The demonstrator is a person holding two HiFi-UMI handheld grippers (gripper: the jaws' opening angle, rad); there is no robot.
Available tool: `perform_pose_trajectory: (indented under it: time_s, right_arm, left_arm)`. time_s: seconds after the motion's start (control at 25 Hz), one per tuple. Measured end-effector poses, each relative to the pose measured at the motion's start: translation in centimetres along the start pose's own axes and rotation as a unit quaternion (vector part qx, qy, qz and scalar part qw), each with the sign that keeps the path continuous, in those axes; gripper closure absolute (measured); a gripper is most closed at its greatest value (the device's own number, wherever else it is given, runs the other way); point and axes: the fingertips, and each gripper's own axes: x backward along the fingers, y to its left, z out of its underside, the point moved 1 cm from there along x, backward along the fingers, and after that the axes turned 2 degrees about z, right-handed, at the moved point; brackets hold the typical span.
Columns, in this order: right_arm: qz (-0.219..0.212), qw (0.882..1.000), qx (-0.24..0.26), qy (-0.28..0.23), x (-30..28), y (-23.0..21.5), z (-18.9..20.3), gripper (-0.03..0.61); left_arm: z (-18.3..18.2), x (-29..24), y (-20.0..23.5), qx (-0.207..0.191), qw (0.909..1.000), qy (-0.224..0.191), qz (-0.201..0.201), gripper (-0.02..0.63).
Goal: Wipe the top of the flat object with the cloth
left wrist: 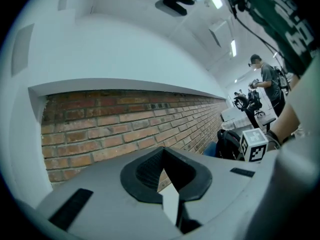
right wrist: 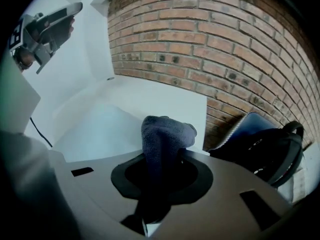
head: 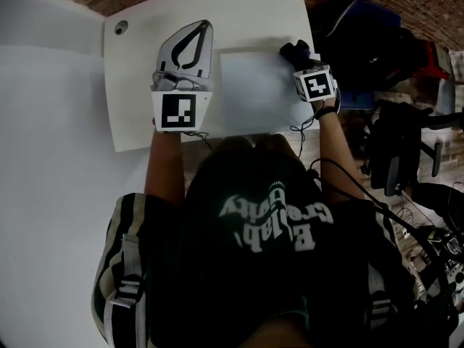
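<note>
Your right gripper (head: 298,54) is clamped on a bunched dark blue cloth (head: 293,47). A wad of it sticks out past the jaw tips, at the far right corner of the pale flat object (head: 254,89). That object lies on the white table (head: 138,93), close to the table's right edge. From these angles I can't be sure the cloth is actually pressing on the surface.

Your left gripper (head: 205,26) is at the left of the flat object. Its jaws meet at the tips with nothing between them, and it seems to be held clear of the table and pointing at the brick wall.

Nothing is pinning the flat object, so a firm stroke could slide it, and a push to the right could send it over the edge. The wad is narrow and may leave unwiped strips. If it snags, it could also pull out of the jaws.

There are no containers on the table. A dark backpack (right wrist: 265,144) sits off to the right, and its contents aren't visible.
</note>
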Motion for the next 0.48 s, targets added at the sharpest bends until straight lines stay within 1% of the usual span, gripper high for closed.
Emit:
perform_pose_trajectory:
  time_s: [0.16, 0.24, 0.48]
  right_arm:
    - [0.041, 0.999, -0.015, 0.014, 0.7, -3.9, 1.8, 0.520]
    - [0.052, 0.998, -0.017, 0.019, 0.8, -5.1, 2.3, 0.520]
    - [0.051, 0.998, -0.002, 0.024, 1.5, -5.5, 3.2, 0.520]
  left_arm:
    - [-0.4, -0.6, -1.3, 0.003, 1.0000, -0.002, 0.008, 0.615]
    - [-0.5, -0.8, -1.8, 0.000, 0.9999, -0.001, 0.011, 0.615]
    - [-0.5, -1.1, -2.6, -0.002, 0.9998, 0.004, 0.021, 0.615]
